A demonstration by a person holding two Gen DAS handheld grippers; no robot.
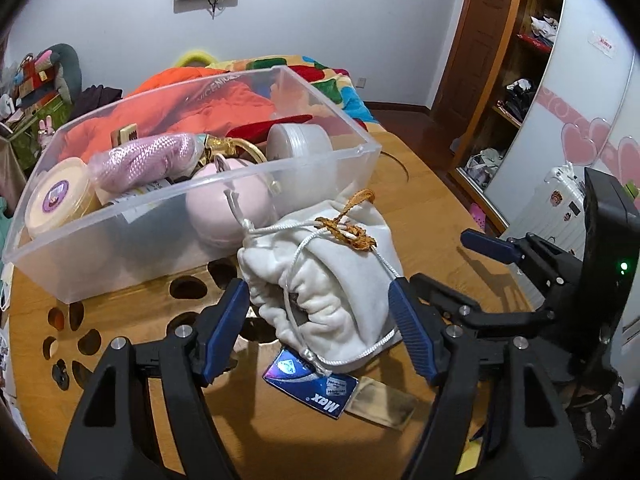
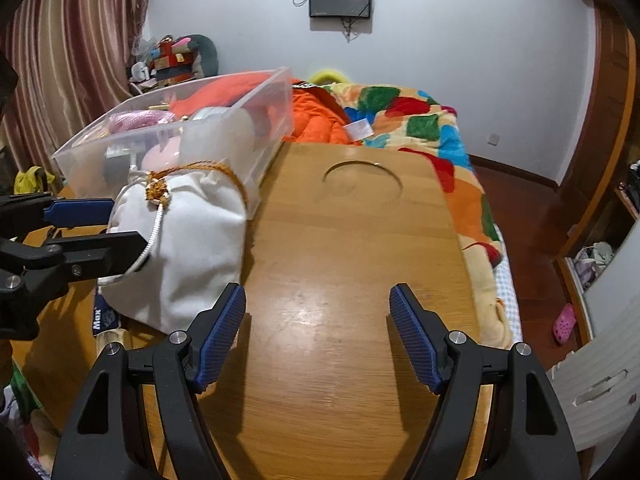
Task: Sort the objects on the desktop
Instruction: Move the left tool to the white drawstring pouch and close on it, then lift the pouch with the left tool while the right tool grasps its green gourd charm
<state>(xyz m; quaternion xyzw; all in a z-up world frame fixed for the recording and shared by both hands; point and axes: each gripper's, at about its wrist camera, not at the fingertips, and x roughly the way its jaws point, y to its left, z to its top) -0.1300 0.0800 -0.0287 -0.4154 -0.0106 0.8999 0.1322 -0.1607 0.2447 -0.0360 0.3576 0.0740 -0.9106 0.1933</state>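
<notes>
A white drawstring pouch (image 1: 340, 280) lies on the wooden table (image 2: 340, 320), its puckered mouth facing the left gripper (image 1: 318, 328) and its far side touching the clear plastic bin (image 1: 192, 208). A white cord and an orange braided cord (image 1: 352, 232) are knotted across the top of the pouch. The left gripper's jaws stand apart with the pouch between them — the blue pads sit close on either side of the gathered mouth, but neither visibly presses into the cloth, so the jaws hold nothing. A blue card printed "Max" (image 1: 316, 384) lies flat on the table, partly under the pouch's near edge, next to a tan slip (image 1: 380, 404).

The bin holds a pale pink round case (image 1: 228, 204), a pink knitted bundle (image 1: 144, 156), a cream round tub (image 1: 56, 200) and a white round container (image 1: 298, 140).

The right gripper (image 2: 318, 332) hovers over bare tabletop to the right of the pouch — its jaws about as far apart as the left ones, with nothing between them. Beyond the table lies a bed with a patchwork blanket (image 2: 420, 120).
</notes>
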